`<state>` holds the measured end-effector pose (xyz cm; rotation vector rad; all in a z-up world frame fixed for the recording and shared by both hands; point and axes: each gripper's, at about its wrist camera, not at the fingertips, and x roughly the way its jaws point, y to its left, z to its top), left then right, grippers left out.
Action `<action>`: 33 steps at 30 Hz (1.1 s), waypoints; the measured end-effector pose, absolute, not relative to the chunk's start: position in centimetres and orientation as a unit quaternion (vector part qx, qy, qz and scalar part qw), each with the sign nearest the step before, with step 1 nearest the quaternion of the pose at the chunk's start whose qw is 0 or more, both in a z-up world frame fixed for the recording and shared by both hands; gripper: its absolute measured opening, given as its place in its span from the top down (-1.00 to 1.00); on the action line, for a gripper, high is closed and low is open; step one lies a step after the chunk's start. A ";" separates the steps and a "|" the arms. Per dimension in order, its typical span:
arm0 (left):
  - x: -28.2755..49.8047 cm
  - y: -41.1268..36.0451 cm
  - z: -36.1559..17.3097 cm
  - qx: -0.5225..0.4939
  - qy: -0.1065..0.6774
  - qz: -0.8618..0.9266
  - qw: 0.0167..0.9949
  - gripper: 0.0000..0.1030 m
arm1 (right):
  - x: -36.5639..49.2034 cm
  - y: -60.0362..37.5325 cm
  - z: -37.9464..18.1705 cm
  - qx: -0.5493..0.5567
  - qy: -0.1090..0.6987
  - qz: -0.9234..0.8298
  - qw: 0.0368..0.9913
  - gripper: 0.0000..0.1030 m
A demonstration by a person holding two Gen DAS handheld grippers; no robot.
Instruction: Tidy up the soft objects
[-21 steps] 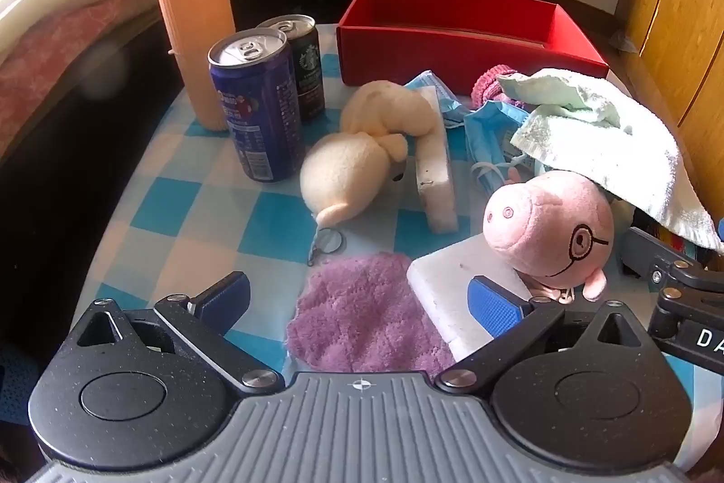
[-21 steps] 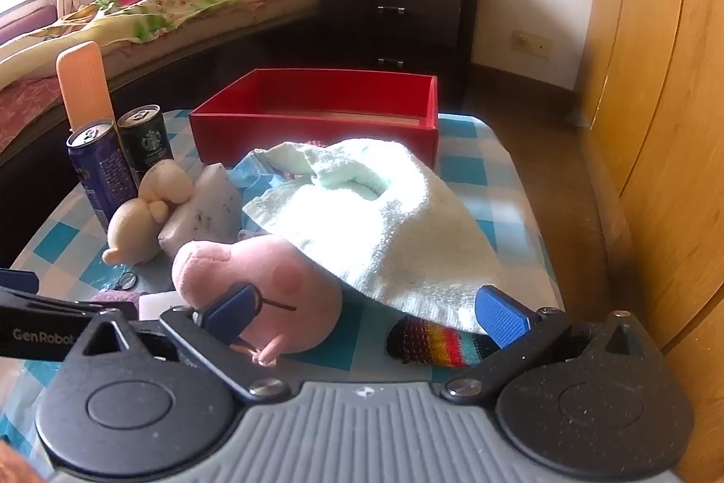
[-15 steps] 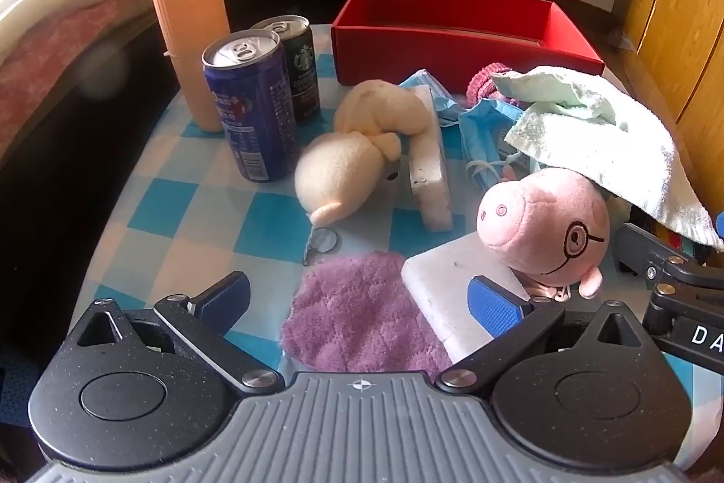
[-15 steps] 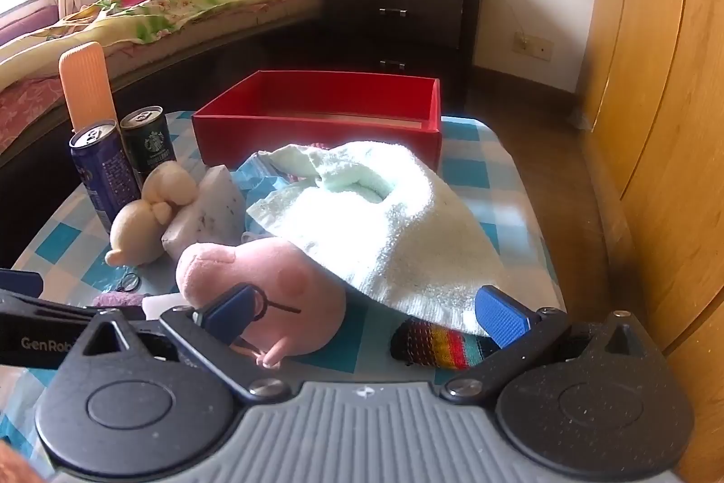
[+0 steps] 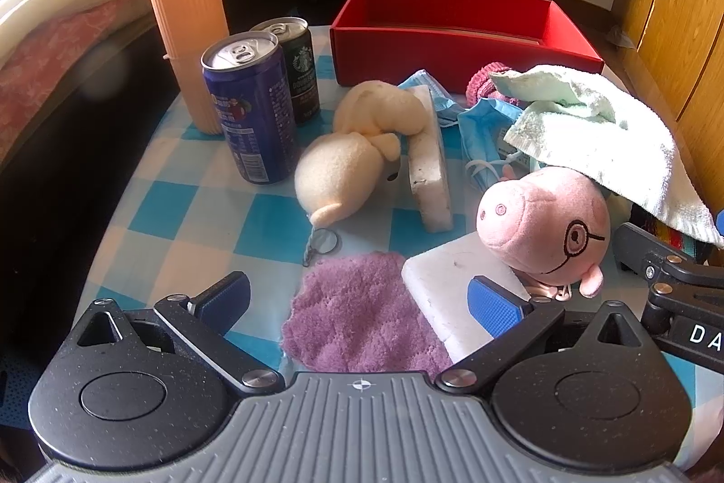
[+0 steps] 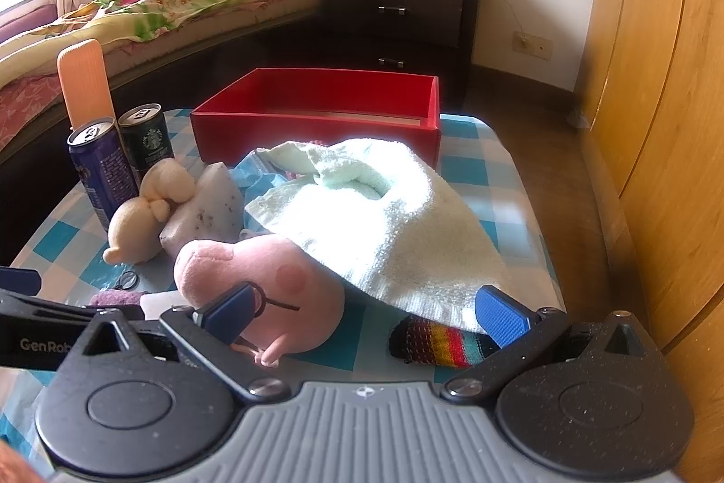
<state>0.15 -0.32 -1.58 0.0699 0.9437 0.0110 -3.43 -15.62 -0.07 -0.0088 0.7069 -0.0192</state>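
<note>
A pink pig plush (image 5: 543, 225) lies on a white foam block (image 5: 452, 284), partly under a pale green towel (image 5: 588, 130). A purple cloth (image 5: 362, 315) lies at the near edge. A cream plush (image 5: 353, 157) leans on a second foam slab (image 5: 427, 170). Blue face masks (image 5: 484, 130) and a pink knit item (image 5: 482, 80) lie behind. My left gripper (image 5: 357, 297) is open and empty above the purple cloth. My right gripper (image 6: 366, 313) is open and empty, close to the pig plush (image 6: 258, 279), the towel (image 6: 384, 220) and a rainbow striped sock (image 6: 434, 340).
An empty red box (image 5: 457, 26) stands at the back of the checked tablecloth (image 5: 181, 220). A blue can (image 5: 249, 107), a dark Starbucks can (image 5: 294, 66) and an orange ribbed case (image 5: 185, 30) stand at left. A bed lies left, wooden wardrobes right.
Both grippers have drawn back and risen slightly, so the objects sit a little farther off. Nothing on the table has moved. Both grippers stay open.
</note>
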 end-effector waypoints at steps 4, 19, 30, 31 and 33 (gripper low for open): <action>0.2 -0.3 -1.6 0.034 0.454 0.006 0.890 -0.90 | -3.4 -15.7 -0.1 -0.002 0.347 -0.009 0.938 -0.65; 0.2 -0.2 -1.5 0.039 0.451 0.008 0.891 -0.90 | -3.4 -15.7 -0.2 -0.002 0.349 -0.009 0.937 -0.65; 0.1 -0.2 -1.5 0.040 0.451 0.007 0.892 -0.90 | -3.4 -15.6 -0.2 -0.005 0.352 -0.009 0.936 -0.65; 0.1 -0.2 -1.5 0.040 0.451 0.008 0.892 -0.90 | -3.4 -15.6 -0.2 -0.004 0.352 -0.009 0.936 -0.65; 0.1 -0.1 -1.6 0.040 0.451 0.008 0.892 -0.90 | -3.4 -15.6 -0.2 -0.003 0.353 -0.008 0.936 -0.65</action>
